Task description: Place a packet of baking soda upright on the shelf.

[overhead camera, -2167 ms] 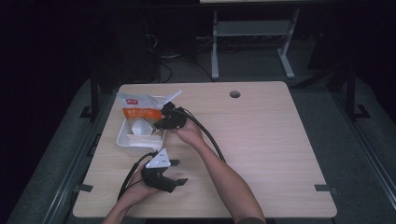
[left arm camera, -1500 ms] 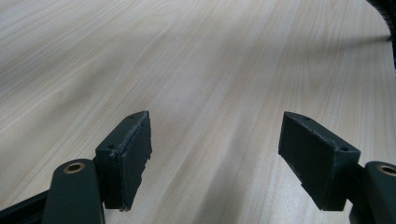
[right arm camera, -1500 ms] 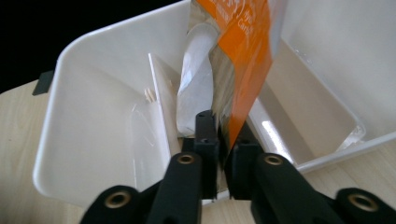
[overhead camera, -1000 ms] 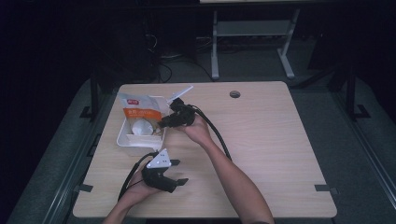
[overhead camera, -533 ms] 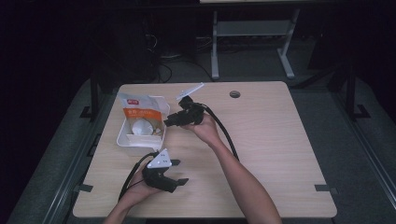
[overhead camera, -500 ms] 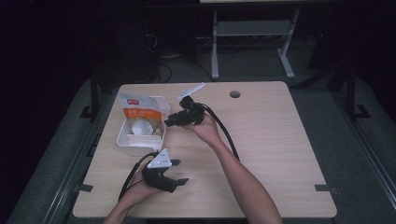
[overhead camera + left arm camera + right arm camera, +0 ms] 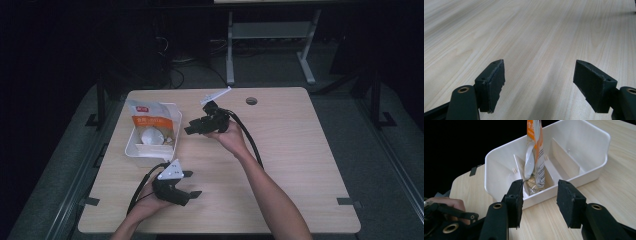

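A white divided bin (image 7: pixel 150 159) sits at the table's left, with an orange and white pouch (image 7: pixel 149 121) standing upright in it. My right gripper (image 7: pixel 192 128) hovers just right of the bin, its jaws open and pointing at it, nothing between them. In the right gripper view the pouch (image 7: pixel 535 157) stands in a middle compartment of the bin (image 7: pixel 584 135), straight ahead of the open right gripper (image 7: pixel 540 195). My left gripper (image 7: pixel 192 184) rests open near the table's front edge. The left gripper (image 7: pixel 539 82) faces bare wood.
The wooden table (image 7: pixel 300 150) stretches wide to the right of both hands. A round cable hole (image 7: pixel 251 101) lies near the far edge. Black cables (image 7: pixel 250 145) trail from each gripper along the forearms. A metal frame (image 7: pixel 270 30) stands on the floor beyond the table.
My right gripper has drawn back from the bin, moving right and toward the far side of the table. The left gripper has stayed put.
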A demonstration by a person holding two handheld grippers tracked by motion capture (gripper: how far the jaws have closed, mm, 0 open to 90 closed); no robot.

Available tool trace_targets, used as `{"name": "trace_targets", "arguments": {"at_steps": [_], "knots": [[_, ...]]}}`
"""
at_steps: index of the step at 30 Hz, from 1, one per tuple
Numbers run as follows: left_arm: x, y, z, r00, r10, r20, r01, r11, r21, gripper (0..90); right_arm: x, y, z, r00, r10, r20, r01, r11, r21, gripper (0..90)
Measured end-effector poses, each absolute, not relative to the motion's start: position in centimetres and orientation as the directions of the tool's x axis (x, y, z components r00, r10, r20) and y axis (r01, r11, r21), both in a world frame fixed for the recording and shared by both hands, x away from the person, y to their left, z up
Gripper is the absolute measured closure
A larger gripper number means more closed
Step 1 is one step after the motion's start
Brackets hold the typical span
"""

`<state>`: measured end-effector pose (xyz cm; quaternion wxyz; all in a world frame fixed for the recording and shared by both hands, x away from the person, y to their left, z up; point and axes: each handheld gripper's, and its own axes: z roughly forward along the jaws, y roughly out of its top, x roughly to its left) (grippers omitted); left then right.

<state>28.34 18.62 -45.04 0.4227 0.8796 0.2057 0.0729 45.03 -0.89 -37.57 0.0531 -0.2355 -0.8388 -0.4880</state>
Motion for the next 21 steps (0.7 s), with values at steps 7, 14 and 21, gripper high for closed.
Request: {"name": "trace_targets", "arguments": {"at_steps": [7, 14, 21], "knots": [[28.4, 18.7, -45.0, 0.902, 0.428, -0.049, 0.305, -0.553, 0.775, 25.0, 44.8, -2.2, -37.3, -0.88, 0.345, 0.328, 0.454, 0.405, 0.793, 51.5], [28.4, 18.7, -45.0, 0.902, 0.429, -0.055, 0.308, -0.546, 0.779, 25.0, 44.4, -3.6, -37.1, -0.879, 0.354, 0.319, 0.452, 0.407, 0.794, 48.6], [28.4, 18.6, -45.1, 0.9, 0.432, -0.056, 0.312, -0.55, 0.774, 25.0, 43.8, -5.3, -37.0, -0.872, 0.367, 0.322, 0.46, 0.396, 0.795, 46.6]]}}
